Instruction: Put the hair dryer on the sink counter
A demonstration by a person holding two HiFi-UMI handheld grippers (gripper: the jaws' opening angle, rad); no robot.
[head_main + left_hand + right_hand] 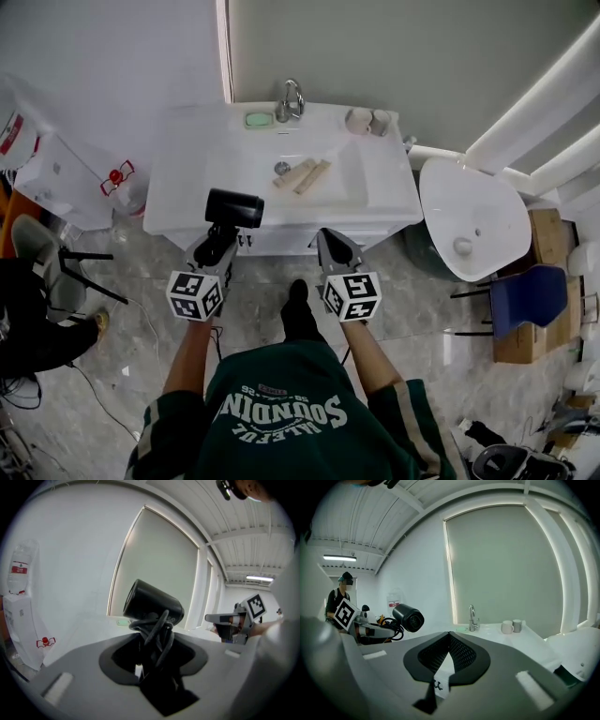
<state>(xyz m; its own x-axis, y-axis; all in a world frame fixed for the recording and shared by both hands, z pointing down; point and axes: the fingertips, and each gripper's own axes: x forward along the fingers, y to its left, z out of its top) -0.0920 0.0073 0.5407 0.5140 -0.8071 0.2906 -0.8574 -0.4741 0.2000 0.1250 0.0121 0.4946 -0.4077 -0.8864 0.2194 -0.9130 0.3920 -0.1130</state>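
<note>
Left tongs pinch the hair dryer by its cord-wrapped handle, above the near edge of the desk; right tongs are pressed together, empty. Set too near, it may roll off.

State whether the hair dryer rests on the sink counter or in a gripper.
Held: the left gripper grips the hair dryer by its handle, lifted clear of the sink counter.

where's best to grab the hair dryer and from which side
Grip the hair dryer by its handle, from below, as the left gripper holds it now. The handle, cord wound round it, is slim enough to sit between the jaws; the barrel above is wide and round, likely to slip.
</note>
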